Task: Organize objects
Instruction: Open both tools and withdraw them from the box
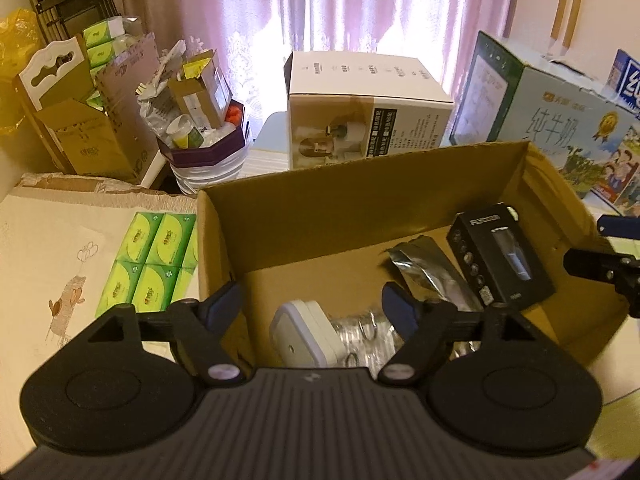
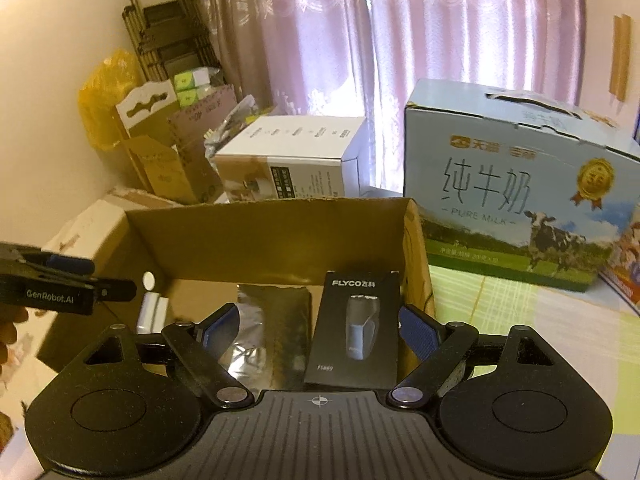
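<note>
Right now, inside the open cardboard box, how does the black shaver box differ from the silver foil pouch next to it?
The black shaver box is rigid, flat-faced and printed with a brand name and product picture; the silver foil pouch is crinkled, shiny and shows no print. The pouch lies nearer the box's middle, the shaver box against its side wall. Both lie flat on the cardboard box floor, ungripped.

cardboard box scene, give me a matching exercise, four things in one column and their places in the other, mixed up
Things:
1. black shaver box
2. silver foil bag
3. green tissue packs
4. milk carton

Places:
A. on the table left of the cardboard box, outside it
B. inside the cardboard box, at its right side
C. behind and to the right of the cardboard box
D. inside the cardboard box, just left of the shaver box

Pairs: 1-B, 2-D, 3-A, 4-C
</note>
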